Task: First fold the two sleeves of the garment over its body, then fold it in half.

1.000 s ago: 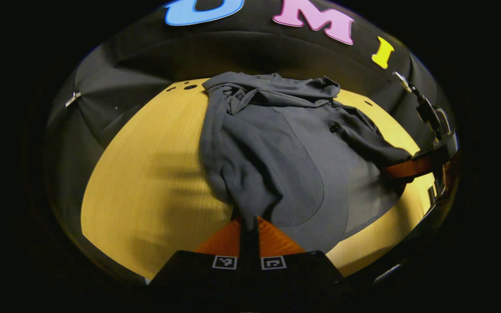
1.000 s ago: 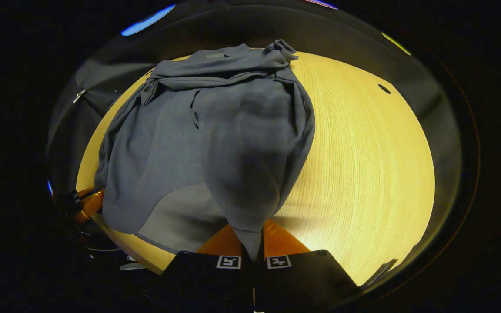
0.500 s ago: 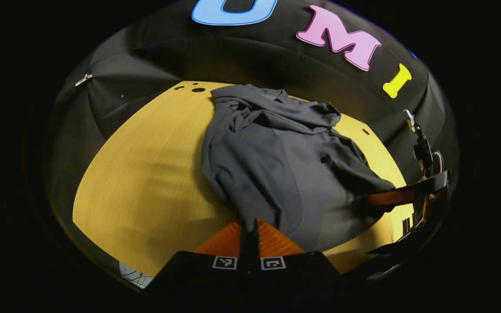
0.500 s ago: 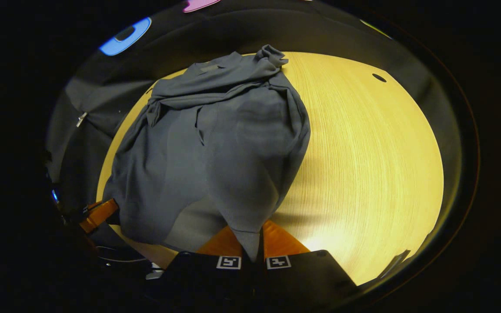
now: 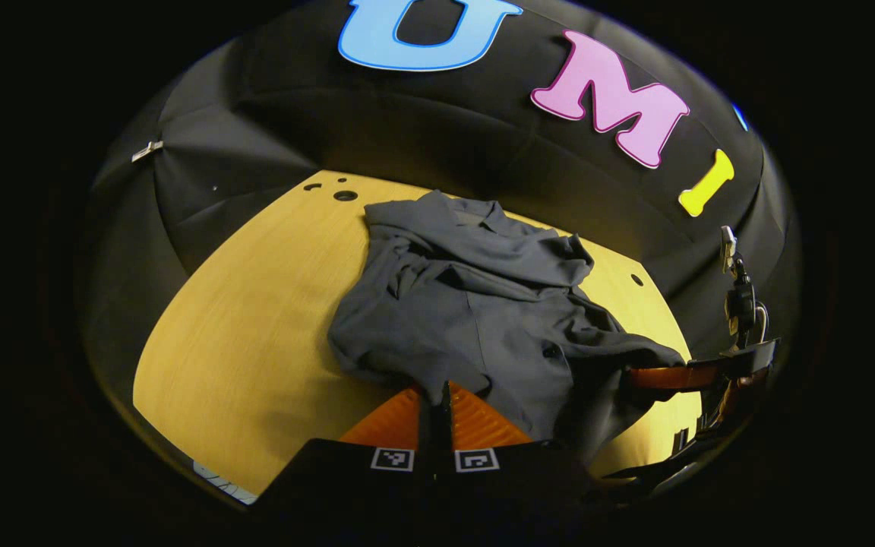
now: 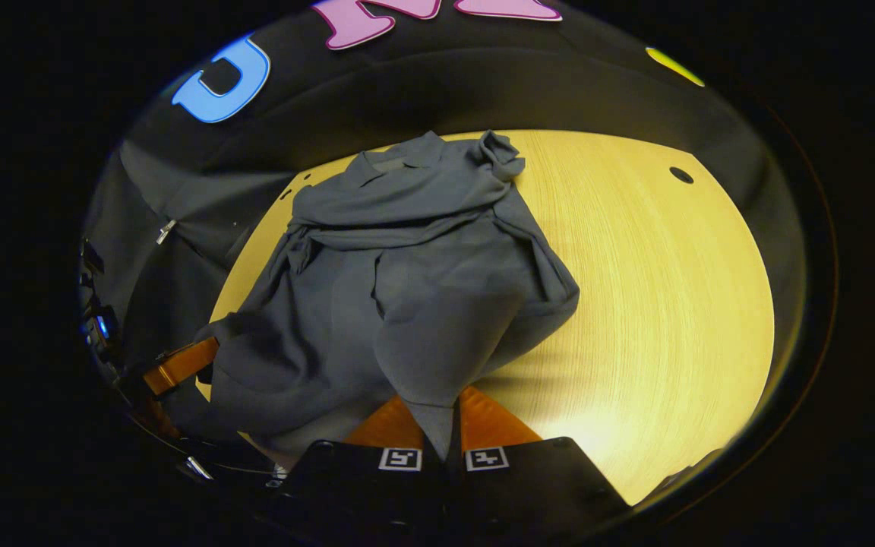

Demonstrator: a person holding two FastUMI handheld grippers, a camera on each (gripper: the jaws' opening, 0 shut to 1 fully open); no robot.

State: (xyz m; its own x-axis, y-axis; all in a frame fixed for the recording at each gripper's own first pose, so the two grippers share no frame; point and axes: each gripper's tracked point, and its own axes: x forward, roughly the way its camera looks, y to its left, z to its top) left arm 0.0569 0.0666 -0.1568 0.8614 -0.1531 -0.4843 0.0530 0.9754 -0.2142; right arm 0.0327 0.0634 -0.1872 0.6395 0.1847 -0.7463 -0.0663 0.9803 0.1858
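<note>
A dark grey button shirt (image 5: 475,319) lies on the round wooden table (image 5: 255,319), its collar at the far side and both sleeves folded over the body. My left gripper (image 5: 435,395) is shut on the shirt's near hem, which it holds raised off the table. In the right gripper view the same shirt (image 6: 407,281) bunches upward, and my right gripper (image 6: 440,410) is shut on the hem's other corner. Each view also shows the other gripper out at the side: the right gripper (image 5: 665,376) in the left gripper view, the left gripper (image 6: 179,366) in the right gripper view.
Bare wood (image 6: 658,304) stretches to the right of the shirt in the right gripper view and to its left in the left gripper view. Small dark holes (image 5: 344,195) mark the table's far rim. Black cloth walls rise close behind the table.
Both grippers have lifted the shirt's hem and carried it toward the collar. The lower half now bunches up and the visible length of the shirt has shortened.
</note>
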